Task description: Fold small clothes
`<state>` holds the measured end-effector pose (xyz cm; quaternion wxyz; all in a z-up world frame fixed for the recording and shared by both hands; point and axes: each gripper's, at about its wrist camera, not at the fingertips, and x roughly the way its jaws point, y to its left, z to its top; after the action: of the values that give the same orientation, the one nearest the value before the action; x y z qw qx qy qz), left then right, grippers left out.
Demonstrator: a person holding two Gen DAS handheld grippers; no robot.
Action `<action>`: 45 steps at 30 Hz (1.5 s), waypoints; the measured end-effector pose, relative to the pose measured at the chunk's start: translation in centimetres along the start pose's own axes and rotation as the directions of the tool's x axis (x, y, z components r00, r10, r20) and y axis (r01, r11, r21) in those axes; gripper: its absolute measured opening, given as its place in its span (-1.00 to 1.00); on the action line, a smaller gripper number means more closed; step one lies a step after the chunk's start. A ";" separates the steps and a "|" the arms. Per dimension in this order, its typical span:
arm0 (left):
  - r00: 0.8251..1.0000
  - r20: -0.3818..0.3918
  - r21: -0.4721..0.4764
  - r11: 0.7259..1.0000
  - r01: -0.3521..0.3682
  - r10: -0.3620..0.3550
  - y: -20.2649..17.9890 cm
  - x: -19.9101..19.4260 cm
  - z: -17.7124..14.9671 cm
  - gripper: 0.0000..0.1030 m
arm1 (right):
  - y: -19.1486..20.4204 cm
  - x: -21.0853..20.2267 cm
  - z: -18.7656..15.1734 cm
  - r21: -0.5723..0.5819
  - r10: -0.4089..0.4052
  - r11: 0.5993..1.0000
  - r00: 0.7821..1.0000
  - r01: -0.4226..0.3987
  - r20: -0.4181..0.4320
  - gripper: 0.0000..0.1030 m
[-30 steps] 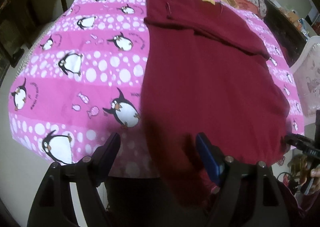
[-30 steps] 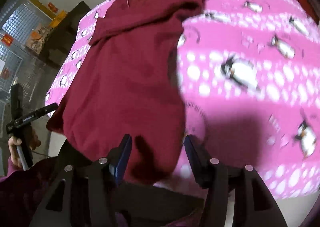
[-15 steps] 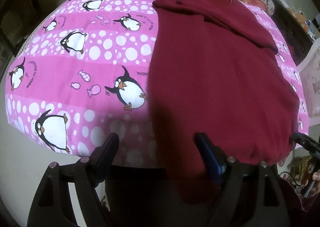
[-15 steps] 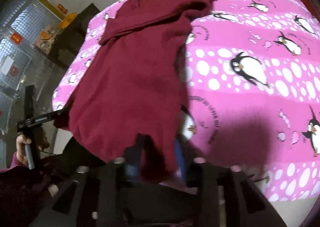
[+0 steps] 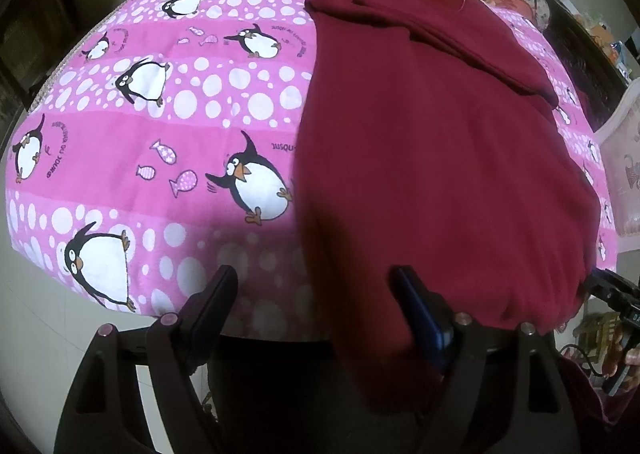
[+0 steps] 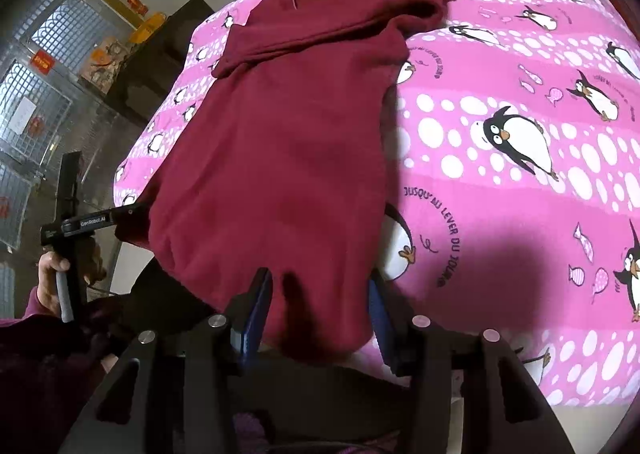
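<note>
Left wrist view looks down on a maroon garment (image 5: 432, 158) spread lengthwise on a pink penguin sheet (image 5: 160, 126), its far end folded over into a band and its near hem drooping over the near edge of the bed. The left gripper (image 5: 316, 306) has its jaws wide apart: the hem's left corner hangs between them, close to the right-hand finger (image 5: 420, 314), but neither pad presses on it, so nothing is held there.

In the right wrist view the right gripper (image 6: 320, 306) straddles the hem's other corner. Cloth fills the gap between its blue-padded fingers (image 6: 256, 310), and the jaws are opening, so I judge the cloth loose rather than pinched; whether either pad touches it I cannot tell. At the left of that view a hand (image 6: 52, 282) holds the other tool's handle just beside the garment's left edge.

The likely step is taking both hem corners to carry them toward the far end. Risks as I read them:
- The left jaws could close on air or only a thin edge, since the cloth sits off-centre; lifting would then drop that corner and skew the fold.
- The overhanging hem could slide off the bed if nudged, dragging the garment nearer.
- A deep bite could also catch the sheet and pull it up.
- Uneven lifting would leave the far band crooked.
</note>
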<state>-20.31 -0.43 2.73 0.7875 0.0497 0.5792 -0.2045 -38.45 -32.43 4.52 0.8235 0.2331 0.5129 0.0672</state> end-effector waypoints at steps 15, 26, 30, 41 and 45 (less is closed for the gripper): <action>0.999 -0.022 -0.036 0.998 0.046 -0.047 0.7 0.3 0.0 0.58 | 0.3 0.4 -0.7 -0.001 0.045 0.999 0.999 -0.045 0.015 0.23; 0.991 -0.071 0.030 0.993 0.114 -0.112 -1.0 0.5 0.5 -0.87 | 0.8 0.4 0.2 -0.040 0.078 0.996 0.997 -0.078 0.000 -0.59; 0.988 -0.040 0.078 0.986 0.150 -0.147 -1.9 -1.5 2.0 -0.88 | 0.6 -1.0 1.4 -0.004 0.174 0.985 0.983 -0.174 0.055 -0.63; 0.964 0.114 0.042 0.971 0.237 -0.240 -1.3 -5.5 9.4 -0.88 | -0.5 -4.5 7.7 0.043 0.236 0.967 0.942 -0.253 0.239 -0.63; 0.957 0.157 0.018 0.969 0.245 -0.245 -1.3 -5.6 12.8 -0.88 | -1.4 -5.1 10.7 0.060 0.215 0.967 0.924 -0.246 0.316 -0.63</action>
<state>-10.71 -4.17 12.27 0.7997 -0.0394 0.5167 -0.3032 -31.59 -38.77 11.94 0.8669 0.3397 0.3505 0.1012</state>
